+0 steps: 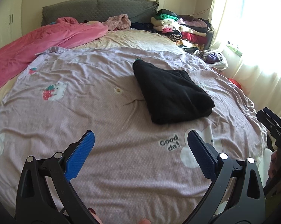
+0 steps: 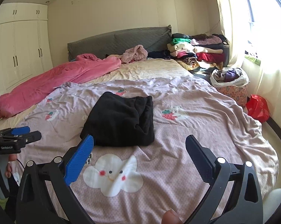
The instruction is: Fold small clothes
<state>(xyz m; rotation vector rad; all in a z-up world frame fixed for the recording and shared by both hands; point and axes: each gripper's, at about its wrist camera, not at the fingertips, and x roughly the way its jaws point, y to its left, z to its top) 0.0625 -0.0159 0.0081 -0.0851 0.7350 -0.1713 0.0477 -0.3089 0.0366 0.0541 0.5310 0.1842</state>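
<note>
1. Black garment [image 1: 171, 93] lies folded into a compact, thick rectangle on the lilac cartoon-print cover [image 1: 103, 168] of the bed, right of centre in the left wrist view and centre in the right wrist view. Its layered edges suggest the fold is finished or close to it.
2. Left claw [image 1: 140, 145] is released: its blue pads stand wide apart over bare cover at the bottom of its frame, nothing between them, short of the garment.
3. Right claw [image 2: 139, 149] is likewise released and empty. Its left blue pad overlaps the garment's near corner in the picture, but whether it touches the cloth I cannot tell.
4. Both claws sit back from the bundle, which reads as letting go after a fold so the cloth keeps its shape; that is a judgement.
5. Stack of folded clothes [image 2: 194, 54] stands at upper right by the grey headboard [image 2: 118, 43], probably where finished pieces go.
6. Floral box [image 2: 233, 91] beside the bed at right holds a pale bag or liner stuffed with loose clothing, purple among it; this may be the supply still to fold.
7. Pink blanket [image 1: 37, 44] is pushed to upper left, leaving the middle free as folding space.
8. Red plastic bag [image 2: 258, 108] lies on the floor at far right; its contents are hidden.
</note>
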